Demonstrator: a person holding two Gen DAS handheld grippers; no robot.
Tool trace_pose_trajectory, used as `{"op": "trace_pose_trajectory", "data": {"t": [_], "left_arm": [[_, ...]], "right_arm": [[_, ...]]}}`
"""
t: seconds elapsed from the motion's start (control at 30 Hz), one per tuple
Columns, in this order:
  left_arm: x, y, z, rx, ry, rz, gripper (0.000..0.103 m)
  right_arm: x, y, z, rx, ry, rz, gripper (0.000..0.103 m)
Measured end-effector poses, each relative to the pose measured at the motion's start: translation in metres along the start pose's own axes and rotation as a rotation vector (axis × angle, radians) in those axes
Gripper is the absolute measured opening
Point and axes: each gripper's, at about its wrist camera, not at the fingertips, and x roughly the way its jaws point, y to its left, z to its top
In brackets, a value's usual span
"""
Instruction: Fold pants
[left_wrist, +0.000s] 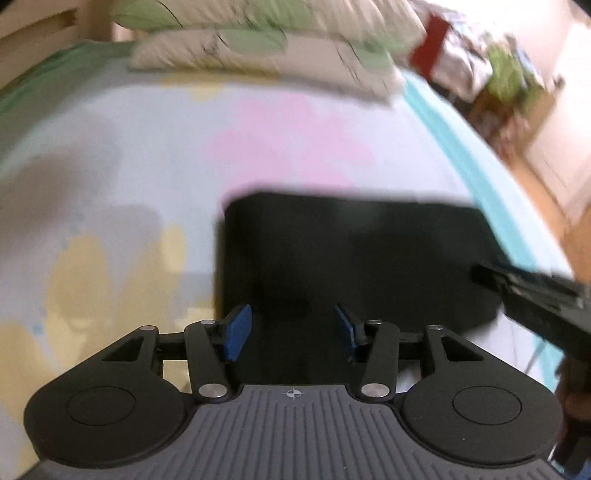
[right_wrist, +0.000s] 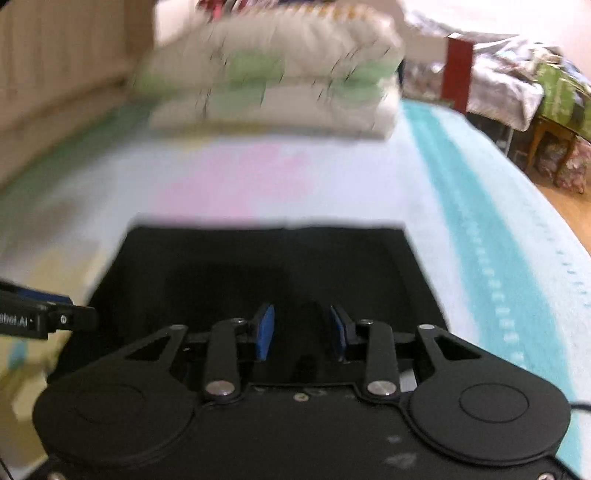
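Note:
The black pants (left_wrist: 351, 254) lie folded into a flat rectangle on the bed, also seen as the dark slab (right_wrist: 266, 273) in the right wrist view. My left gripper (left_wrist: 291, 334) hovers over the near left part of the fold, open, its blue pads (left_wrist: 236, 338) apart with no cloth pinched between them. Over the near edge of the pants my right gripper (right_wrist: 301, 334) is open too, its blue pads (right_wrist: 265, 336) holding nothing. The right gripper's fingers (left_wrist: 532, 295) enter the left wrist view at the right. The left gripper's tip (right_wrist: 40, 317) shows at the left of the right wrist view.
The bedsheet (left_wrist: 129, 177) is pale blue with pink and yellow patches and a teal stripe (right_wrist: 476, 229) along its right side. Stacked pillows (right_wrist: 273, 81) lie at the bed's head. Beyond the right edge are a wooden floor (right_wrist: 569, 199) and cluttered furniture (right_wrist: 524, 92).

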Motion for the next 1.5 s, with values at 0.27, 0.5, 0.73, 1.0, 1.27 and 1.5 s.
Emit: {"op": "trace_pose_trajectory", "data": {"t": [0.27, 0.5, 0.73, 1.0, 1.27, 1.5], "left_arm": [[0.053, 0.016, 0.027, -0.095, 0.069, 0.014, 0.051], [0.059, 0.002, 0.016, 0.016, 0.053, 0.060, 0.060], [0.054, -0.005, 0.011, 0.025, 0.058, 0.101, 0.069], [0.029, -0.001, -0.003, -0.025, 0.080, 0.122, 0.069], [0.008, 0.006, -0.016, -0.046, 0.079, 0.106, 0.069], [0.000, 0.015, -0.018, -0.111, 0.079, 0.077, 0.069]], "right_arm": [[0.060, -0.023, 0.015, 0.053, 0.041, -0.122, 0.037], [0.078, -0.024, -0.001, 0.023, 0.041, -0.148, 0.039], [0.066, -0.032, -0.003, 0.062, 0.052, -0.118, 0.040], [0.040, -0.025, -0.011, 0.062, 0.086, -0.135, 0.042], [0.008, -0.039, -0.019, 0.170, 0.069, -0.078, 0.043], [-0.006, -0.072, -0.026, 0.395, 0.070, -0.048, 0.048]]}}
